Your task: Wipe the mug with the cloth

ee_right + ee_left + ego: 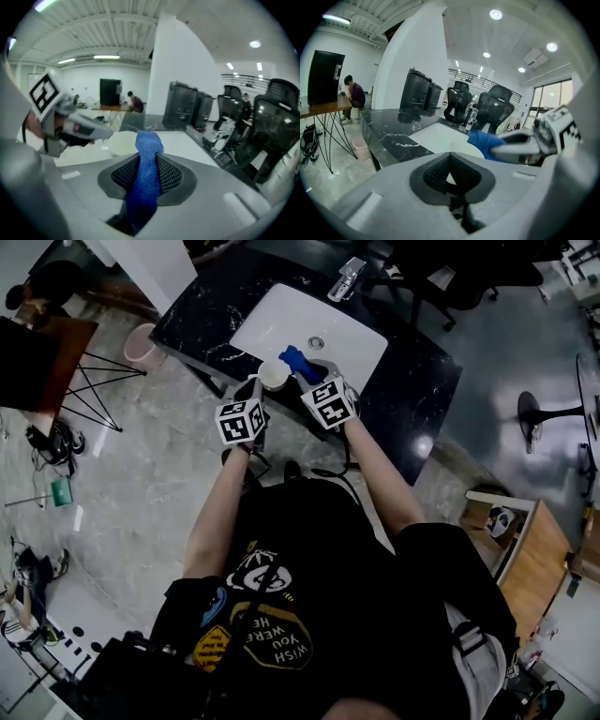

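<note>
From the head view, my left claw [255, 388] and right claw [317, 381] meet over the near edge of the white sink [361, 338] in the black marble counter [427, 381], with the white mug [274, 376] between them and the blue cloth [298, 362] just beside its rim. In the left gripper view, my left jaws stand almost together, pinching a white sliver of the mug (rim or handle, I cannot tell). In the right gripper view, my right jaws clamp the cloth, its bunched end poking out near the mug.
</note>
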A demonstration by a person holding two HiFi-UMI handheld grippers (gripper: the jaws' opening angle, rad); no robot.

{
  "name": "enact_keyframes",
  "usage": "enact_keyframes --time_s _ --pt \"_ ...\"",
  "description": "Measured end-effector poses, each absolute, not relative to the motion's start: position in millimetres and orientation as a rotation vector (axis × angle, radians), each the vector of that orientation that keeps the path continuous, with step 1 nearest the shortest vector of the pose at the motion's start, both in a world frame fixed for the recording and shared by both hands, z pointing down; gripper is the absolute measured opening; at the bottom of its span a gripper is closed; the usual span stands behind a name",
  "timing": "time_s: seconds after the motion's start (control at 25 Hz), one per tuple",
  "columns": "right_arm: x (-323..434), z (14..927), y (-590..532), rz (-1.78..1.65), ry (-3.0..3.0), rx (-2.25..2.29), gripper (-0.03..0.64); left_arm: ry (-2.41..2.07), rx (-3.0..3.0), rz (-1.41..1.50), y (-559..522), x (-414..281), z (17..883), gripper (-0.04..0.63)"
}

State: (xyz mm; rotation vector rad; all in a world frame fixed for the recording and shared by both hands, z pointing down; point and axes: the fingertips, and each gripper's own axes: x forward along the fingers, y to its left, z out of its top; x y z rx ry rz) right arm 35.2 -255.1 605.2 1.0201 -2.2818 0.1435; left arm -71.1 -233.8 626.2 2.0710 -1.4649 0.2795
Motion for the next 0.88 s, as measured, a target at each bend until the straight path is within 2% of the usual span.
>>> enact_keyframes --time_s 0.12,0.2,0.44,0.52,0.76,0.88 --pt "3 648 -187 0.077 -2.287 0.648 0.098 -1.460 2.070 0.287 -232 -69 628 0.003" --pt "0 659 -162 0.088 -2.302 0.561 0.100 -1.459 2.078 0.293 -233 -69 627 0.003" --pt "68 592 -262 0.211 -2.335 1.220 0.098 -1.456 2.095 0.292 -235 -69 621 0.003" --pt "68 584 -275 0.224 -2.308 1.276 0.098 -1.458 2.092 0.289 -235 -68 621 0.003" --pt "-18 653 -155 0.234 -2.298 0.459 0.098 -1.463 2.077 0.279 -233 -68 623 0.003" --pt "-13 656 -141 0.226 -2.298 0.419 0.098 -1.459 2.083 0.283 -232 -67 623 0.003"
